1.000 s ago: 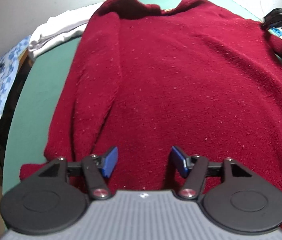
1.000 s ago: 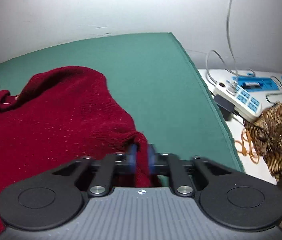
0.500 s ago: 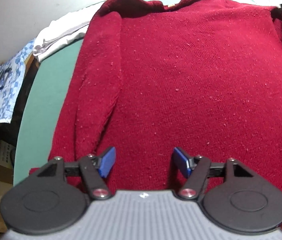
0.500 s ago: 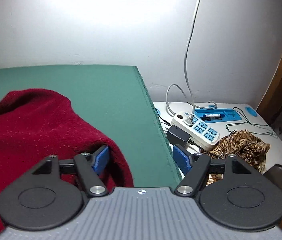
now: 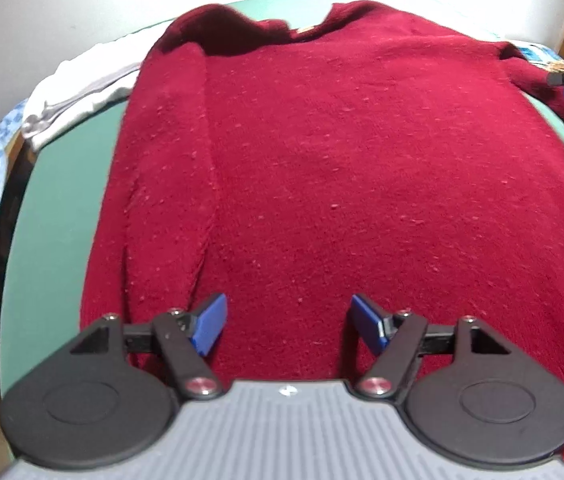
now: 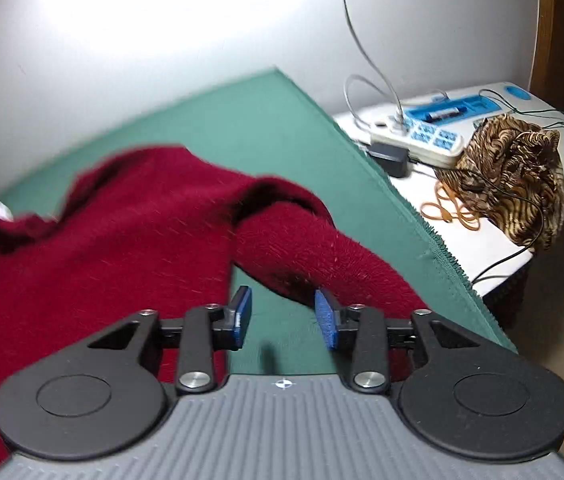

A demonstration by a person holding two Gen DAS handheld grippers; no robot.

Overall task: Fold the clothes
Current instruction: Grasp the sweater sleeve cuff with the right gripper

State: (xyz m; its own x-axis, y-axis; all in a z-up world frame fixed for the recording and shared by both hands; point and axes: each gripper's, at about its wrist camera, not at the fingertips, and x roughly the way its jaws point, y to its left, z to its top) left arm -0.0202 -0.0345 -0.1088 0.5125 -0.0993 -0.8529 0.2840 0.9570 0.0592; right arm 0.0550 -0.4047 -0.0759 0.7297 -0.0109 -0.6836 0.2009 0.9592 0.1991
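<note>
A: Where does the red sweater lie?

B: Spread flat on the green desk, collar at the far end, one sleeve folded in along its left side. The other sleeve trails off toward the desk's right edge.

A: And the left tongs?

B: Spread wide above the hem, blue pads gripping nothing.

A: The right tongs?

B: Also apart and empty, over bare green cloth between the sweater's body and that loose sleeve.

A: Anything beside the desk?

B: A white power strip and a brown patterned cloth on a white side table; white fabric at the far left.
</note>
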